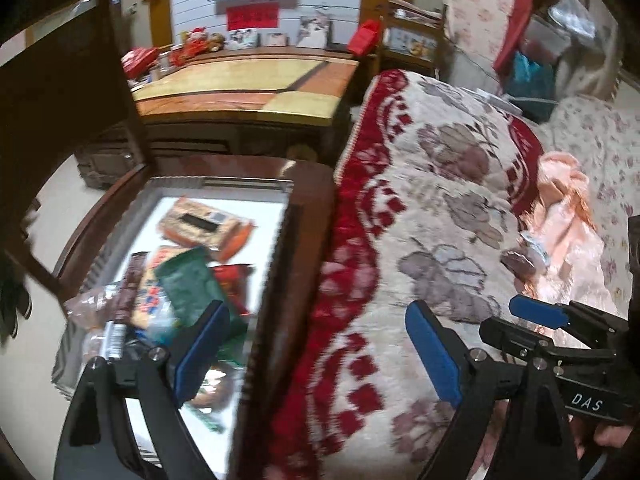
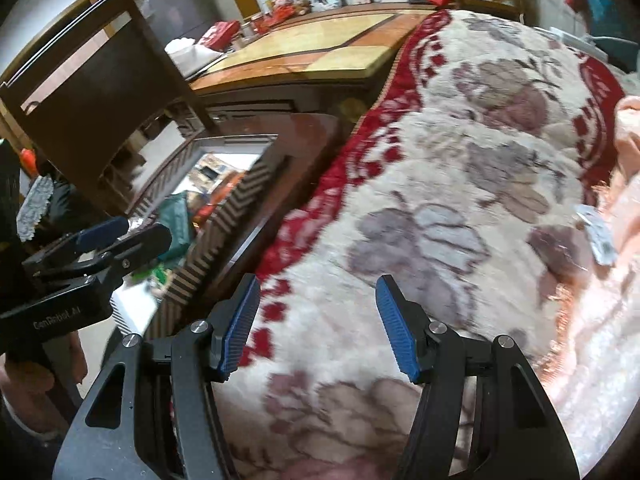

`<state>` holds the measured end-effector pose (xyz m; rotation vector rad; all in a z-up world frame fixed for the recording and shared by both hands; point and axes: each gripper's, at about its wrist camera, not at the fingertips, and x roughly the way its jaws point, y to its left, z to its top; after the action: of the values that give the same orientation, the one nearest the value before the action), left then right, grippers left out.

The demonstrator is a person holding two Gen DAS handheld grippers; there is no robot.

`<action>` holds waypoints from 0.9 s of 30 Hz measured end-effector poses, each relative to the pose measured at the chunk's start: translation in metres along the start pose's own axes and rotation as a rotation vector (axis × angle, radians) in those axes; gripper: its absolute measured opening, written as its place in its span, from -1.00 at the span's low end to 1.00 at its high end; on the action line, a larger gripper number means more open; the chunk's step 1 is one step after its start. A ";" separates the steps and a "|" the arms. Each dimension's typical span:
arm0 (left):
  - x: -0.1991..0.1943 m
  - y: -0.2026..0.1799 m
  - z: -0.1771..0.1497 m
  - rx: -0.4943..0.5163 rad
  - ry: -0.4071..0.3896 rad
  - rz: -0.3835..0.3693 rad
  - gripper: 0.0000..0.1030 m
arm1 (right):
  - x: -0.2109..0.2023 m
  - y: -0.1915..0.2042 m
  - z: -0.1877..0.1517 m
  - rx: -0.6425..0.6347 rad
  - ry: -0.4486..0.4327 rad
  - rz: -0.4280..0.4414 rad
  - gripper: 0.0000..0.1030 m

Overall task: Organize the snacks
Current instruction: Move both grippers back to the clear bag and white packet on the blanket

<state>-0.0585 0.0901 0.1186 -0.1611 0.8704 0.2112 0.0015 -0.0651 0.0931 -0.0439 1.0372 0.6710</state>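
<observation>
A white tray point(image 1: 224, 188) with a dark wooden frame holds several snack packets: a green bag point(image 1: 188, 280), an orange-tan box point(image 1: 200, 222), a red packet point(image 1: 232, 280) and a brown bar point(image 1: 130, 288). My left gripper point(image 1: 316, 352) is open and empty, one finger over the tray, the other over the floral blanket point(image 1: 440, 200). My right gripper point(image 2: 318, 328) is open and empty above the blanket. A small dark snack point(image 1: 518, 262) and a white packet point(image 2: 596, 236) lie on the blanket near pink cloth. The tray also shows in the right wrist view point(image 2: 228, 142).
A low wooden table point(image 1: 256, 80) with red boxes and photos stands behind the tray. A dark wooden chair point(image 2: 92, 92) is at the left. Pink cloth point(image 1: 568, 232) and a flowered quilt point(image 1: 608, 152) lie at the right. The right gripper shows in the left wrist view point(image 1: 540, 312).
</observation>
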 end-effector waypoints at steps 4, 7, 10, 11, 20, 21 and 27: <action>0.008 -0.023 0.000 0.030 0.011 -0.024 0.77 | -0.004 -0.022 -0.009 0.034 0.011 -0.018 0.17; 0.014 -0.039 0.000 0.054 0.020 -0.041 0.77 | -0.009 -0.040 -0.017 0.060 0.011 -0.040 0.17; 0.020 -0.054 0.000 0.081 0.032 -0.054 0.77 | -0.017 -0.063 -0.026 0.103 0.004 -0.057 0.17; 0.023 -0.059 0.000 0.090 0.037 -0.058 0.77 | -0.020 -0.068 -0.028 0.112 0.002 -0.064 0.17; 0.048 -0.087 -0.007 0.132 0.103 -0.086 0.77 | -0.043 -0.130 -0.042 0.230 -0.022 -0.131 0.17; 0.049 -0.089 -0.009 0.136 0.108 -0.089 0.77 | -0.045 -0.137 -0.042 0.242 -0.026 -0.143 0.17; 0.061 -0.092 -0.009 0.126 0.142 -0.111 0.77 | -0.055 -0.178 -0.038 0.317 -0.050 -0.195 0.17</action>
<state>-0.0044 0.0057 0.0706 -0.1071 1.0098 0.0408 0.0488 -0.2473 0.0689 0.1450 1.0649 0.3247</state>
